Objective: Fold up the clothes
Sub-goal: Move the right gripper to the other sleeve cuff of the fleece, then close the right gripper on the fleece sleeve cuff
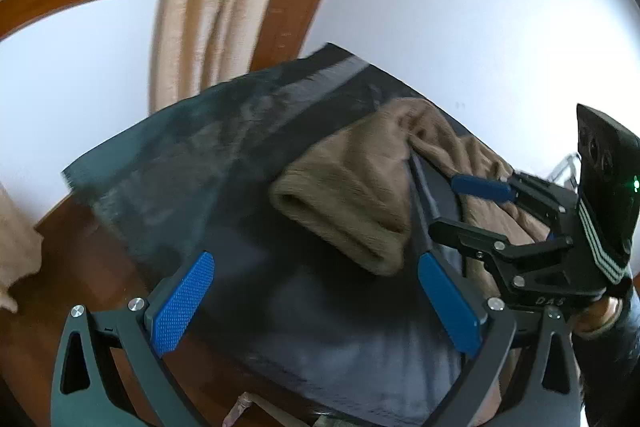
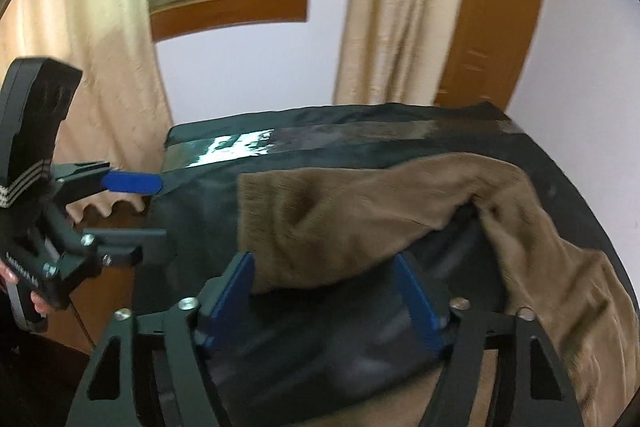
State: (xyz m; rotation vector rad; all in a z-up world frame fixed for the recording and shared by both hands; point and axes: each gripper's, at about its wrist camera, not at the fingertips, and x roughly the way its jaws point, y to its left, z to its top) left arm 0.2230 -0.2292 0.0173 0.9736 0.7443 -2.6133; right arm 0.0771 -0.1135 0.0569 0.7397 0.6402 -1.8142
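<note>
The brown fuzzy garment (image 2: 360,211) lies rumpled on the dark-covered bench (image 2: 400,131), one end between the right tool's (image 2: 328,291) parted blue pads, ungripped; the left tool (image 1: 316,307) hangs released, empty, over the dark cover

**Dark frames, blue pads, striped handles**

Both the left gripper (image 1: 316,303) and the right gripper (image 2: 324,295) have matte black, angular frames with triangular cut-outs and round silver screws at the pivots. Each finger carries a long blue pad (image 1: 182,301) with a fine knurled texture. The black handle block (image 1: 606,195) shows a small green light, three pale diagonal stripes and faint lettering. A dark sleeve (image 1: 624,339) covers the wrist.
</note>
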